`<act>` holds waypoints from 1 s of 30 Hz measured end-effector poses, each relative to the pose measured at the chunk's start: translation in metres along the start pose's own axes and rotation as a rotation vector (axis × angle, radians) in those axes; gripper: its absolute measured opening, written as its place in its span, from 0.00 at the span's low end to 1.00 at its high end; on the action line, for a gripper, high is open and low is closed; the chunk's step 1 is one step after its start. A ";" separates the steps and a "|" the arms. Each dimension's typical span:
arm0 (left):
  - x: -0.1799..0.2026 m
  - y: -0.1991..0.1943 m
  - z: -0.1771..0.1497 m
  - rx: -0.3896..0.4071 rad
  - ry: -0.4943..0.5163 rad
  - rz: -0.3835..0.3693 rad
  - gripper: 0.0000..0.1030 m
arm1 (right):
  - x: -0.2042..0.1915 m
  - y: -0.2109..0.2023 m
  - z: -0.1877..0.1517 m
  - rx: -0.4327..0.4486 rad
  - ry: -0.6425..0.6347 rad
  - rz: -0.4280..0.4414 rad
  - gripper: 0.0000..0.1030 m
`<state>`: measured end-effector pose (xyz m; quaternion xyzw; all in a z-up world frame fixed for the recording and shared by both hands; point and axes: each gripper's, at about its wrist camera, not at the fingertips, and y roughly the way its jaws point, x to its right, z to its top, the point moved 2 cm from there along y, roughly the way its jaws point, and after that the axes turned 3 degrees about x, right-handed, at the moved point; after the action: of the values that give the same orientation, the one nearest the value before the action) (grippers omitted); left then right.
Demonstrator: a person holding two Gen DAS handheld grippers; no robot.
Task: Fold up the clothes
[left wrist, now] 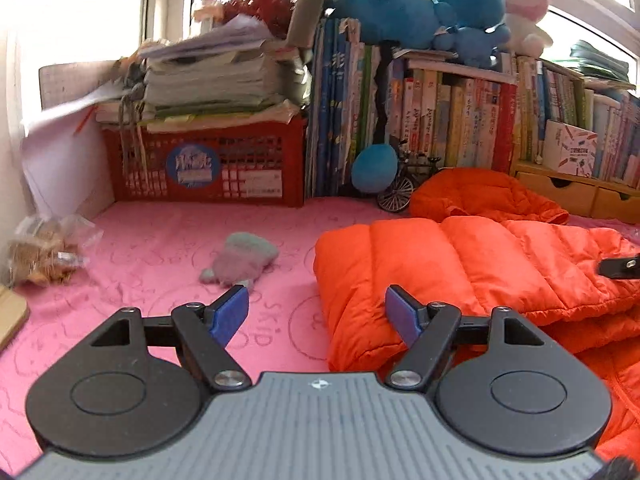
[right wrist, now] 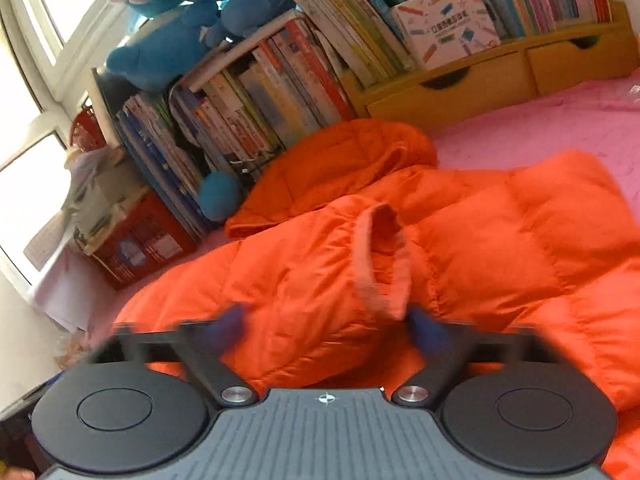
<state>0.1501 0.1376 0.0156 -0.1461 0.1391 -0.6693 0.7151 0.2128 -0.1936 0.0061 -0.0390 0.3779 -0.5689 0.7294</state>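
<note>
Pink terry cloth (left wrist: 160, 248) with faint printed circles and letters covers the surface, backed by a packed row of book spines (left wrist: 452, 120), a red lattice crate (left wrist: 208, 164) under a stack of papers, and a low wooden shelf with two scooped drawers (right wrist: 480, 84). Soft blue plush toys (left wrist: 416, 0) sit on top of the books, with a pale pink-eared one beside them. A small grey fuzzy toy (left wrist: 240, 260) lies on the cloth, a crinkled clear bag of brown bits (left wrist: 44, 252) at the far left, and a tiny wire bicycle (left wrist: 400, 184) near the books.

The orange quilted puffer jacket (left wrist: 460, 264) lies spread on the cloth, glossy and puffed in stitched bands, its hood bunched toward the books. A sleeve lies across the body, its cuff opening a ribbed oval.

The left gripper (left wrist: 316, 316) is released, its blue pads wide apart above the cloth at the jacket's edge, nothing between them. The right gripper (right wrist: 326, 326) is motion-blurred over the sleeve; fabric sits between its dark pads, but I cannot tell whether they press it.
</note>
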 end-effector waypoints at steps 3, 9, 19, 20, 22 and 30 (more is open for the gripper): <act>0.001 0.001 0.005 0.023 0.005 -0.007 0.73 | -0.004 -0.008 0.003 0.023 -0.016 -0.006 0.18; 0.010 0.014 0.004 0.015 0.010 0.009 0.74 | -0.016 -0.046 0.008 0.185 -0.255 -0.186 0.17; 0.053 0.028 0.032 0.095 0.100 -0.050 0.75 | -0.031 -0.020 -0.026 0.098 -0.628 -0.458 0.51; 0.059 0.032 0.033 0.100 0.124 -0.048 0.75 | -0.035 -0.022 -0.028 0.106 -0.668 -0.483 0.57; 0.065 0.040 0.030 0.098 0.144 -0.054 0.75 | -0.043 -0.031 -0.029 0.142 -0.746 -0.523 0.83; 0.070 0.057 0.010 0.079 0.148 -0.058 0.75 | -0.109 -0.036 -0.035 0.354 -1.021 -0.437 0.99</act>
<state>0.2107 0.0710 0.0023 -0.0718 0.1606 -0.7036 0.6885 0.1562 -0.0994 0.0544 -0.2629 -0.1394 -0.6700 0.6801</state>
